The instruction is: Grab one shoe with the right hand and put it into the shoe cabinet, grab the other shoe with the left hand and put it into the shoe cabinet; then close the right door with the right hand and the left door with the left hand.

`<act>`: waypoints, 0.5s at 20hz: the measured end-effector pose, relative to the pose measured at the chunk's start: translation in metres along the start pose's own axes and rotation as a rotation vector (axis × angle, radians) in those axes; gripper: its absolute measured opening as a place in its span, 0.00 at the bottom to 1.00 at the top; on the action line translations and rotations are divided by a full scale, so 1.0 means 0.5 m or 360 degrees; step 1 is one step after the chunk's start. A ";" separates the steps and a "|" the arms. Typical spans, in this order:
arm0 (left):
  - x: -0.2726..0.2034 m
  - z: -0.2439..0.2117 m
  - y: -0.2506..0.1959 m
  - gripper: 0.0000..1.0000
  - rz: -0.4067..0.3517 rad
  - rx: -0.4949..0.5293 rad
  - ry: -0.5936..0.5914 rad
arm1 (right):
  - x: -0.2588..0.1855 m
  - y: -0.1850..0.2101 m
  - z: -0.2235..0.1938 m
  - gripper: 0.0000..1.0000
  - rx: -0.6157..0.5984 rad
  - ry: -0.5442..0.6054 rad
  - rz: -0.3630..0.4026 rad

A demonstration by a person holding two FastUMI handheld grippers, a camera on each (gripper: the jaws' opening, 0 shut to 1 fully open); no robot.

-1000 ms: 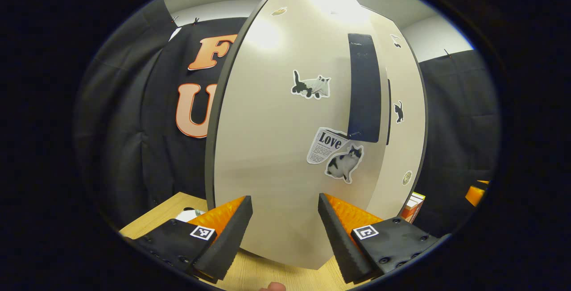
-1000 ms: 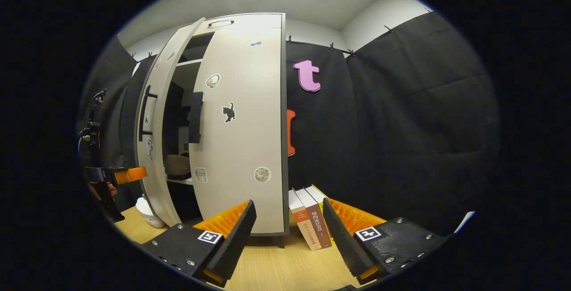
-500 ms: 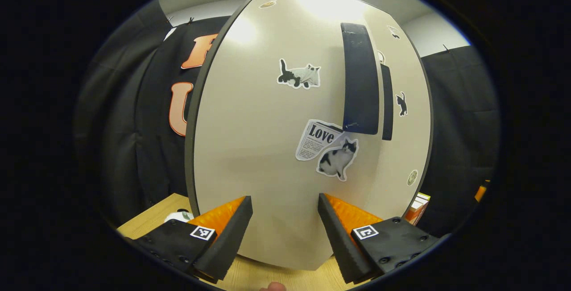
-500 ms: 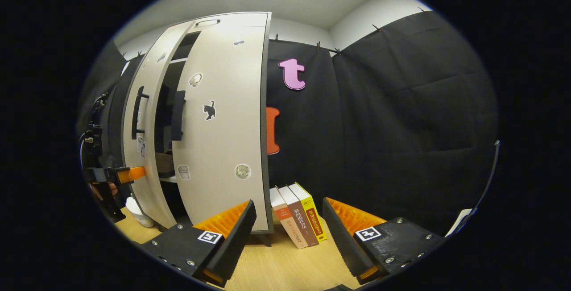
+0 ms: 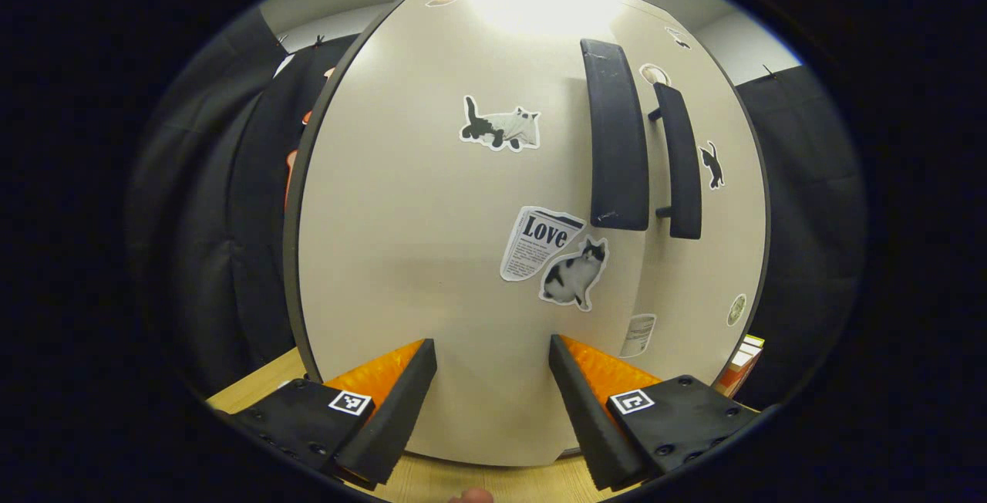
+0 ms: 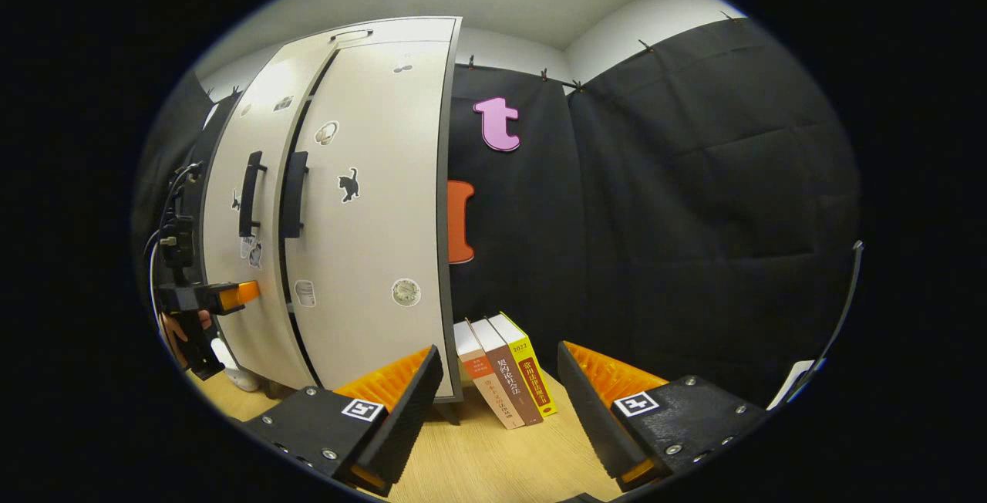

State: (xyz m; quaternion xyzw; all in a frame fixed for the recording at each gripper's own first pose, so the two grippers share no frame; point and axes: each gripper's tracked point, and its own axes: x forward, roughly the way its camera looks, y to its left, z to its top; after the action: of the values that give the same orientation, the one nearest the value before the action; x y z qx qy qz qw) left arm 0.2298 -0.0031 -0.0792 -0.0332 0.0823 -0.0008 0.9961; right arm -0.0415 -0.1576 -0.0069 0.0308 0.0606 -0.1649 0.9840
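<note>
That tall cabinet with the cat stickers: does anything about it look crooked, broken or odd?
Nothing looks damaged. The tall beige two-door shoe cabinet stands upright. Its left door appears not quite flush with the right door. Three books lean against its side, tidy enough.

We see the left gripper [image 5: 492,379] at six o'clock in the left gripper view: two wedge-shaped fingers with ridged inner faces, each on a flat plate dotted with round screws and carrying a small square black-and-white marker. The right gripper [image 6: 500,387] at six o'clock in the right gripper view has the same build. At nine o'clock there, the left gripper's boxy body trails looping cables above a hand [image 6: 179,329].
</note>
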 end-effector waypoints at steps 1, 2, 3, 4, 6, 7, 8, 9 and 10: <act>0.002 0.001 -0.005 0.96 -0.0005 -0.0002 0.0004 | 0.000 0.001 0.000 0.93 0.0001 0.0000 0.0002; -0.001 0.001 -0.010 0.96 -0.0007 0.0000 0.0000 | 0.001 0.002 0.000 0.93 0.0002 0.0000 0.0005; -0.002 0.002 -0.015 0.96 -0.0010 0.0004 -0.0002 | 0.002 0.003 0.001 0.93 0.0004 0.0000 0.0008; -0.003 0.003 -0.017 0.96 -0.0010 0.0006 -0.0003 | -0.001 0.004 0.002 0.93 0.0006 0.0000 0.0011; -0.006 0.003 -0.017 0.96 -0.0001 0.0003 0.0008 | -0.003 0.010 0.004 0.93 0.0001 0.0000 0.0022; -0.015 0.006 -0.016 0.96 -0.0002 -0.0011 0.0009 | -0.003 0.013 0.004 0.93 -0.0005 -0.0001 0.0031; -0.031 0.015 -0.013 0.99 -0.0006 -0.0029 -0.0001 | -0.003 0.016 0.005 0.93 -0.0009 -0.0004 0.0039; -0.055 0.026 -0.006 0.97 -0.0004 -0.0040 -0.0015 | -0.005 0.021 0.008 0.93 -0.0008 -0.0008 0.0051; -0.080 0.035 0.003 0.94 0.0006 -0.0052 -0.0024 | -0.005 0.028 0.009 0.93 -0.0002 -0.0011 0.0066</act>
State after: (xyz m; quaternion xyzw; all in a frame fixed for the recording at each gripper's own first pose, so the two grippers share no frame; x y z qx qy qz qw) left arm 0.1935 -0.0002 -0.0553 -0.0493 0.0751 0.0027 0.9960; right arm -0.0386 -0.1440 -0.0018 0.0307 0.0566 -0.1446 0.9874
